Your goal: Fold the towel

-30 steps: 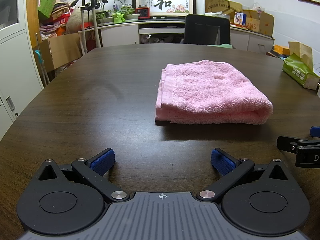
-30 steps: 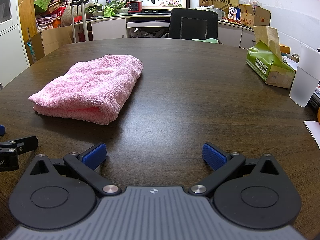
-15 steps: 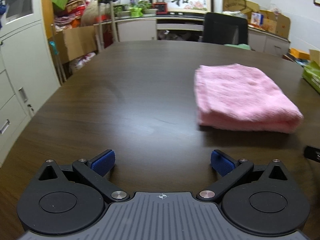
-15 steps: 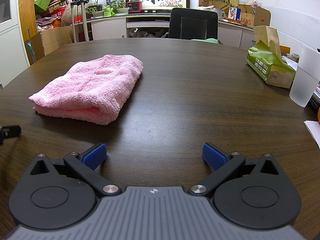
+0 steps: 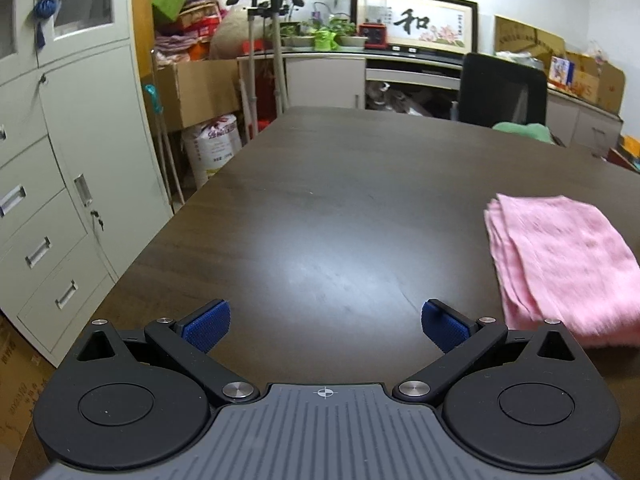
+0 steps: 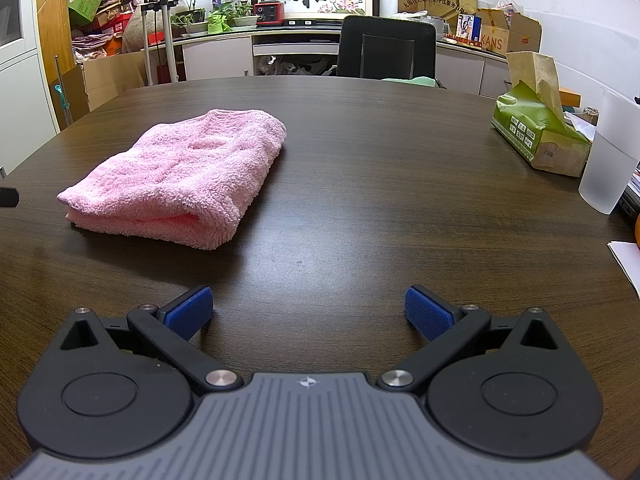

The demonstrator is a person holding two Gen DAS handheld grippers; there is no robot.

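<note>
A pink towel [image 6: 180, 176] lies folded into a thick rectangle on the dark wooden table [image 6: 360, 184]. In the right wrist view it sits ahead and to the left of my right gripper [image 6: 308, 312], which is open and empty, low over the table. In the left wrist view the towel [image 5: 560, 260] lies at the far right, blurred. My left gripper [image 5: 325, 326] is open and empty, pointing at bare table left of the towel. A tip of the left gripper [image 6: 8, 197] shows at the left edge of the right wrist view.
A green tissue box [image 6: 536, 136] and a frosted plastic cup [image 6: 608, 160] stand at the table's right side, with papers [image 6: 628, 256] beside them. A black office chair [image 6: 386, 52] is at the far edge. Grey cabinets [image 5: 60, 184] stand left of the table.
My left gripper has swung to the left and risen, so the towel slid from the centre to the right edge of its view. The right gripper has not moved.
</note>
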